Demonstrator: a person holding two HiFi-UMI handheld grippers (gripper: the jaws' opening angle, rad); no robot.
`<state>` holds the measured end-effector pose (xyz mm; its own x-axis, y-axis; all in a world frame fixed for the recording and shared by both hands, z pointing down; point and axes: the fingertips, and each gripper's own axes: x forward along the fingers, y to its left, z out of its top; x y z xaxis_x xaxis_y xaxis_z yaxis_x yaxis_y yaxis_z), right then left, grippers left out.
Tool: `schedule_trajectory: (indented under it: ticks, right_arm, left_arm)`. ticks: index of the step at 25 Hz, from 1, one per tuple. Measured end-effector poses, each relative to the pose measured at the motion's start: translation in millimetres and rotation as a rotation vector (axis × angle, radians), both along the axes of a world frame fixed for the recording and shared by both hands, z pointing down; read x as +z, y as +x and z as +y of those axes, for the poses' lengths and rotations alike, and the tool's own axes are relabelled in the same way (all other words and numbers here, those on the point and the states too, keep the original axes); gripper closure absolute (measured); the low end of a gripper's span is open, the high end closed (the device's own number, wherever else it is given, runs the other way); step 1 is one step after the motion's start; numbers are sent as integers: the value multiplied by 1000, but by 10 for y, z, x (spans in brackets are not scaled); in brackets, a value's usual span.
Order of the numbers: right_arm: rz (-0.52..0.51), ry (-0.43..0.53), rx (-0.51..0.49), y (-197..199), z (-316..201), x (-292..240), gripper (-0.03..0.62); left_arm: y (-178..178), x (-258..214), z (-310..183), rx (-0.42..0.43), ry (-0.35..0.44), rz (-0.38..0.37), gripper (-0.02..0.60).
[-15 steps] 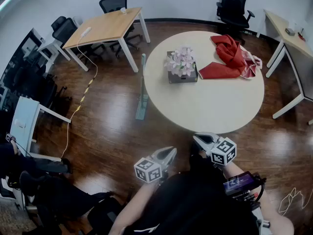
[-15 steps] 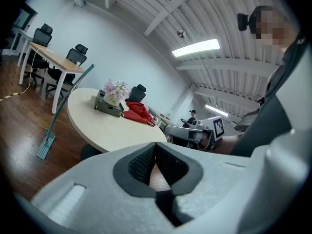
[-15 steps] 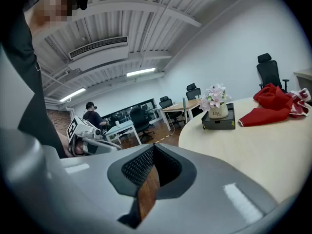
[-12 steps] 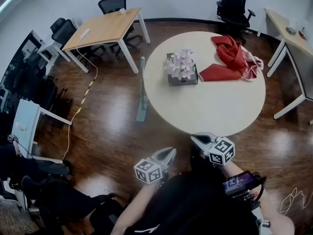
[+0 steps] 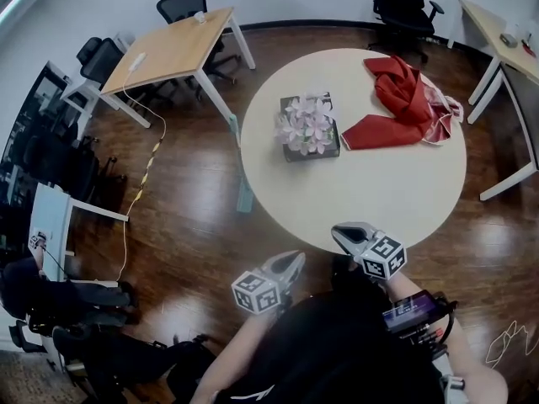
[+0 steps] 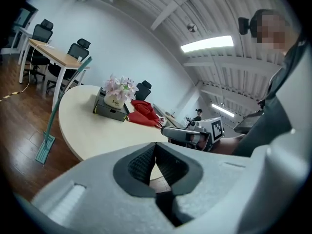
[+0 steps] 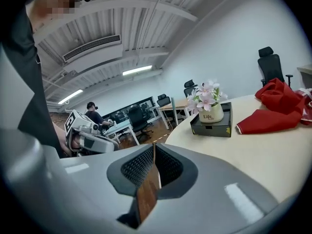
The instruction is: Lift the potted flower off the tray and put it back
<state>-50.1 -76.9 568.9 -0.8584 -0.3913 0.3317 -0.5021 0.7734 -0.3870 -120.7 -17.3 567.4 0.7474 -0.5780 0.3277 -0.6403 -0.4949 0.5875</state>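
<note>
The round table (image 5: 370, 183) has drawn nearer the right gripper (image 5: 342, 231).

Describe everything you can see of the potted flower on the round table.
The potted flower has pale pink and white blooms in a round cream pot with dark lettering. It stands upright in a shallow dark square tray on the round beige table, beside a crumpled red cloth. Only the tray touches it.

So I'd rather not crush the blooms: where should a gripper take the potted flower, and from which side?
Probably the bare wall of the cream pot, between the blooms and the dark tray, coming level from the table edge nearest you. The blooms overhang the top and the tray hides the base.
</note>
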Motion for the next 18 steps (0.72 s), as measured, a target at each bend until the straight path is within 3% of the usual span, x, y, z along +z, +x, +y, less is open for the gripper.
schedule_trajectory:
  ticks: [11, 18]
  right_arm:
    - [-41, -16, -1, 173, -970, 88, 592]
    - [31, 5, -57, 333, -1506, 315, 592]
  left_arm:
    - [228, 4, -866, 20, -23, -65, 577]
    - [450, 23, -1267, 35, -32, -84, 577]
